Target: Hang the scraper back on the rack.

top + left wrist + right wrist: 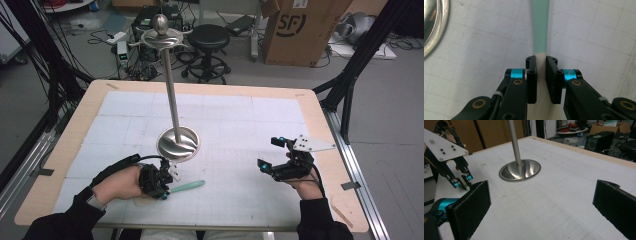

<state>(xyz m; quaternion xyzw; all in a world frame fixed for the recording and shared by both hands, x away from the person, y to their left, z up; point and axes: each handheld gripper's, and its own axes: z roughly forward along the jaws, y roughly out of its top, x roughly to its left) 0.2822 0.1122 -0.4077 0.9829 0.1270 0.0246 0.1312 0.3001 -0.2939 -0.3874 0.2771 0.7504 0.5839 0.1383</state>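
A slim teal stick point(189, 186) with a cream handle end lies on the white gridded mat point(235, 125) near the front edge. My left gripper point(167, 184) sits at its cream end, and in the left gripper view point(541, 58) both jaws press against the cream part while the teal part point(541, 27) runs on ahead. My right gripper point(270, 153) hovers open at the right of the mat, its pads point(471, 207) wide apart with nothing between them. A steel stand point(178, 144) with a round dished base and a tall pole stands between the two hands.
The stand's pole point(171, 95) rises to a hooked top with a knob point(161, 27). Its base point(520, 171) lies ahead of the right gripper, and its rim point(434, 27) is just left of the left gripper point(461, 182). Stool, cardboard box and cables sit beyond the table.
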